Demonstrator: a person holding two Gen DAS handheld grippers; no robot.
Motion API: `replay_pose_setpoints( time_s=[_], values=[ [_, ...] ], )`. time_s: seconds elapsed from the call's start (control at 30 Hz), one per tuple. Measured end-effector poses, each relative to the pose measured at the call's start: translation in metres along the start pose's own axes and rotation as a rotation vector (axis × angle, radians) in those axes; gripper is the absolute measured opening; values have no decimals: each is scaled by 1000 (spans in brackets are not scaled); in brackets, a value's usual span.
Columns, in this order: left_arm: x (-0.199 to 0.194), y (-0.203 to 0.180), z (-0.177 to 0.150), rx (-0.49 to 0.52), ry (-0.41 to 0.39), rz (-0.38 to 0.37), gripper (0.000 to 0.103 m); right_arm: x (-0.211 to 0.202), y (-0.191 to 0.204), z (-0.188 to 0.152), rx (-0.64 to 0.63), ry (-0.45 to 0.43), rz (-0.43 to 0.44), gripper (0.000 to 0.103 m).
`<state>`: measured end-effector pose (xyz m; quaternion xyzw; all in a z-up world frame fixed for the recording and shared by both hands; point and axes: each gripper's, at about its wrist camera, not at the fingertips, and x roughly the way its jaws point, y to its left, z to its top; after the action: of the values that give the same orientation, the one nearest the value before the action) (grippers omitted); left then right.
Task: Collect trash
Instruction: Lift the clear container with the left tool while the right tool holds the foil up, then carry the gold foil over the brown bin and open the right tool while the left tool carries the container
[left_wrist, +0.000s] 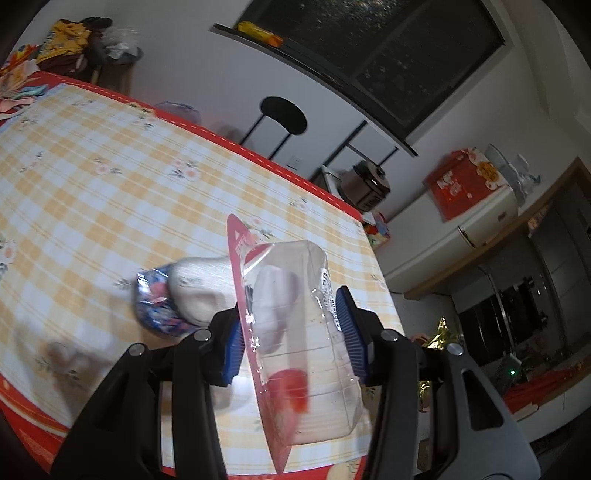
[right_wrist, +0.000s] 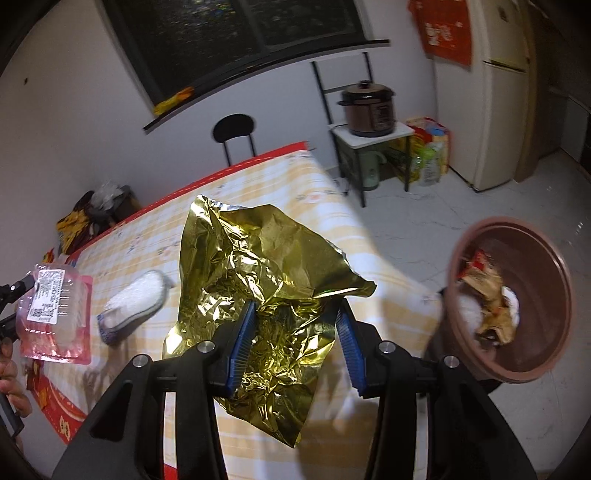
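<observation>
My left gripper (left_wrist: 293, 325) is shut on a clear plastic food package (left_wrist: 295, 314) with a red rim, held above the checked tablecloth (left_wrist: 110, 177); the same package (right_wrist: 55, 310) shows at the left of the right wrist view. My right gripper (right_wrist: 295, 332) is shut on a crumpled gold foil wrapper (right_wrist: 258, 266), held over the table's near edge. A brown trash bin (right_wrist: 546, 295) stands on the floor to the right, with paper scraps (right_wrist: 491, 295) inside. A white pouch with a blue patterned end (left_wrist: 177, 295) lies on the table; the pouch (right_wrist: 133, 302) is also in the right wrist view.
A black chair (right_wrist: 234, 133) stands behind the table. A cooker (right_wrist: 369, 107) sits on a small white stand, a fridge (right_wrist: 498, 92) further right. Clothes (left_wrist: 70, 44) are piled past the table's far corner. White tiled floor (right_wrist: 424, 229) lies around the bin.
</observation>
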<state>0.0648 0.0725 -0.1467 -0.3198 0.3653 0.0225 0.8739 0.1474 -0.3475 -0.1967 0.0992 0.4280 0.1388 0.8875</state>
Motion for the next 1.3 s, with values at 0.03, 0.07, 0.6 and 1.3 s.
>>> replay_pose_setpoints(
  time_s=[0.03, 0.07, 0.6, 1.3],
  values=[
    [4, -4, -2, 2, 5, -3, 47, -3, -13, 1, 14, -2, -18, 44],
    [9, -11, -5, 5, 14, -10, 47, -7, -30, 2, 31, -6, -40, 44],
    [55, -77, -37, 37, 73, -45, 47, -23, -207, 36, 70, 15, -428, 44],
    [88, -149, -52, 132, 126, -143, 47, -63, -214, 53, 63, -45, -457, 98]
  ],
)
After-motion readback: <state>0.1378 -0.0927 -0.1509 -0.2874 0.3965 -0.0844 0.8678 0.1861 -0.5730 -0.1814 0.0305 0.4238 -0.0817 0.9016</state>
